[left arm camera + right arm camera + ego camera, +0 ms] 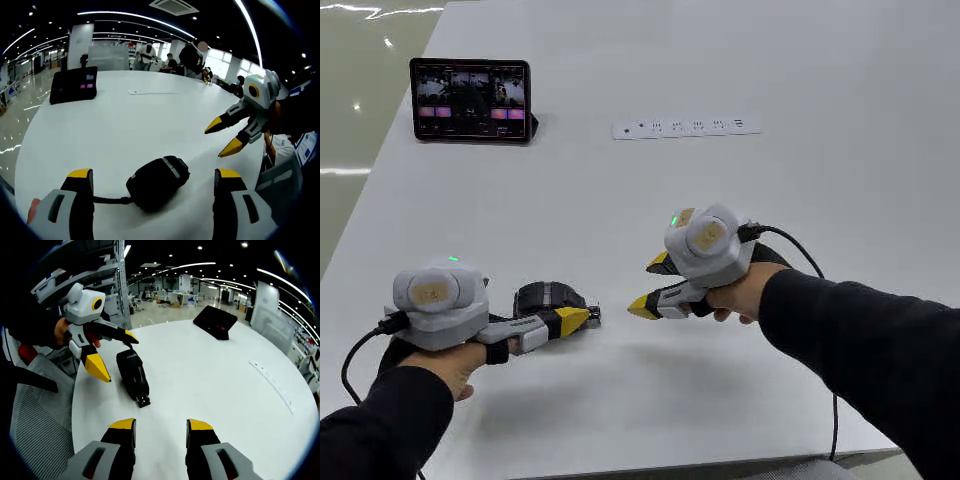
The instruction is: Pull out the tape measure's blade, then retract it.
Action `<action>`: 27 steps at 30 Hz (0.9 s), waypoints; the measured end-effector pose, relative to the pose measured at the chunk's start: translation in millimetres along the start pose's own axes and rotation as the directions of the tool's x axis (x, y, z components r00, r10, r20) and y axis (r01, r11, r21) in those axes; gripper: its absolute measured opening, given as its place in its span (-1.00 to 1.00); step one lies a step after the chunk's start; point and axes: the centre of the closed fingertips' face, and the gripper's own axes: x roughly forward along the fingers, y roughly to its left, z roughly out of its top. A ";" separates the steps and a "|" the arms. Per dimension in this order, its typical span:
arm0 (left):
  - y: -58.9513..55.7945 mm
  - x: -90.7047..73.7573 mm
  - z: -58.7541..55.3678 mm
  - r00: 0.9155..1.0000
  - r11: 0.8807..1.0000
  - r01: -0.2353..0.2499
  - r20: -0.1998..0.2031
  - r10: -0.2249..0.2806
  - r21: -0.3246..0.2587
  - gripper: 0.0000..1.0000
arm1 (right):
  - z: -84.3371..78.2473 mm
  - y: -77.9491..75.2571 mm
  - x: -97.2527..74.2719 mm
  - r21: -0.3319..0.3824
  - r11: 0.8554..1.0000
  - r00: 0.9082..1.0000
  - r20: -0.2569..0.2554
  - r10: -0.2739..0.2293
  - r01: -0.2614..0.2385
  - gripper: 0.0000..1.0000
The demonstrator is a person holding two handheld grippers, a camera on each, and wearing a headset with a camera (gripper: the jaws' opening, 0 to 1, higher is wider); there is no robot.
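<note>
So here's where you're at: your left gripper [154, 174] is spread wide. The black tape measure [158, 182] lies on the white table [620, 210], right in the gap between its two yellow-tipped jaws. In the left gripper view you can see bare table on both sides of the case, so neither jaw looks to be touching it. A thin black wrist strap [107, 201] runs off the case toward 9 o'clock and ends just beside the jaw on that side. I can't tell whether it actually touches.

In the head view the tape measure sits at roughly 7 o'clock on the table, near the front edge. Your left hand [450, 362] is wrapped around the gripper body over at 8 o'clock. The blade's end hook [143, 401] sits tight at the mouth of the case, with no length of blade out that I can make out. That end faces your right gripper [161, 425].

The right gripper is at about 3 o'clock from the tape measure, near it but clearly apart. Your right hand [745, 293] holds it with the tips aimed back toward 9 o'clock at the case. Its jaws are parted about halfway, with nothing between them but tabletop.

Farther back, well apart from all this, a tablet [470, 100] stands propped at 11 o'clock with its screen lit. A white power strip [686, 127] lies flat at 12 o'clock.
</note>
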 end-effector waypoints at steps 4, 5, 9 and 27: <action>0.8 -6.4 -3.2 0.999 0.999 0.039 -0.006 -0.039 0.006 0.98 | -10.9 -4.1 -15.9 0.037 0.999 0.999 0.025 -0.022 0.021 -0.21; -0.1 -7.8 -3.6 0.999 0.999 0.049 -0.006 -0.049 0.009 0.98 | -11.8 -4.5 -18.8 0.045 0.999 0.999 0.035 -0.026 0.024 -0.20; -1.5 -13.9 -5.8 0.997 0.996 0.075 -0.015 -0.074 0.056 0.98 | -19.4 -6.3 -33.4 0.054 0.998 0.997 0.058 -0.046 0.043 -0.15; 6.6 -45.6 -27.6 0.987 0.977 0.155 -0.067 -0.146 0.148 0.98 | -64.2 7.2 -74.4 0.056 0.997 0.994 0.086 -0.063 0.058 0.20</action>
